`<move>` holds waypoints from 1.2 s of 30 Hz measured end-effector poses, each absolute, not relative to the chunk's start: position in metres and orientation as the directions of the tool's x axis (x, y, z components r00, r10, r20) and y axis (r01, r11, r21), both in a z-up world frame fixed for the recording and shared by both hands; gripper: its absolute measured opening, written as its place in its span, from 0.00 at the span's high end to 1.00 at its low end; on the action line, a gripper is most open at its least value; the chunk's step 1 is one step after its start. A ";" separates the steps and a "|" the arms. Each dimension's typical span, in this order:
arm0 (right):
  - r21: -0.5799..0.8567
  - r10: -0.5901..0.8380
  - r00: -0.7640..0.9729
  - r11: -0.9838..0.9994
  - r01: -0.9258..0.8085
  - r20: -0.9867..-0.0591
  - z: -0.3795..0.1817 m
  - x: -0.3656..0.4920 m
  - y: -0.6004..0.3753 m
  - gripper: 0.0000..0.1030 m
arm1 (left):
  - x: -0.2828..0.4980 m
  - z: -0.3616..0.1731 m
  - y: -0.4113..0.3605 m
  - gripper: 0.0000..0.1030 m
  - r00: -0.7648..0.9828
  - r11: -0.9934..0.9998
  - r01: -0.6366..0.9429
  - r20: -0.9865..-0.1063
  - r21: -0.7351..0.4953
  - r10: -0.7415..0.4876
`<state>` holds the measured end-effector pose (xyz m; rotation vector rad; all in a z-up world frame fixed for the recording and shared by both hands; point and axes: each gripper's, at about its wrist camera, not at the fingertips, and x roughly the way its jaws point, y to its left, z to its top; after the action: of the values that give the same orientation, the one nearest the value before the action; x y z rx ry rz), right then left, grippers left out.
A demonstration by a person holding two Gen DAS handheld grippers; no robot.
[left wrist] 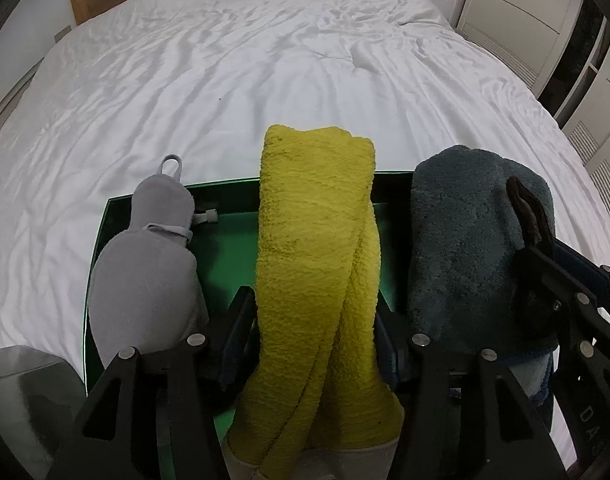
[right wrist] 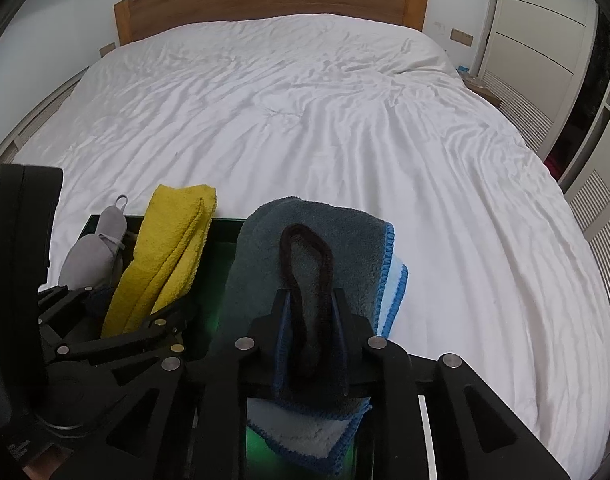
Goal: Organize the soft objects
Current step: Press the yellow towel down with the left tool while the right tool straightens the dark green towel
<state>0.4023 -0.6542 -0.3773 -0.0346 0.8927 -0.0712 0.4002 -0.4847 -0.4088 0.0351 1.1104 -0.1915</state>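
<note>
1. The green box (left wrist: pixel 233 240) has its near wall and most of its floor hidden under the yellow towel (left wrist: pixel 317 240), grey pouch (left wrist: pixel 145 264) and blue-grey towel (left wrist: pixel 465 248).
2. The yellow towel's near end is cut off by the left-wrist picture's bottom edge (behind gripper frame).
3. The dark brown loop (right wrist: pixel 305 280) has its lower end lost in shadow between the right gripper (right wrist: pixel 311 312) fingers.

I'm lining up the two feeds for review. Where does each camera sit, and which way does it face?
Left wrist: on the left claw, looking down its fingers at the yellow towel between them; the right claw at the right edge.
Right wrist: on the right claw, facing the brown loop on the grey-blue towel; the left claw at left.
Shared: green tray, grey pouch, white bed.
</note>
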 end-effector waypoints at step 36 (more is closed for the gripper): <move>-0.134 -0.115 0.565 0.991 0.008 -0.817 -0.397 0.429 -0.646 0.62 | 0.396 -0.404 -0.486 0.52 0.468 0.985 0.174 -0.879 -0.008 -0.090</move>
<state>0.4285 -0.6459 -0.3968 -0.1200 0.9688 -0.0727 0.3958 -0.4861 -0.4039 0.0870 1.0723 -0.1619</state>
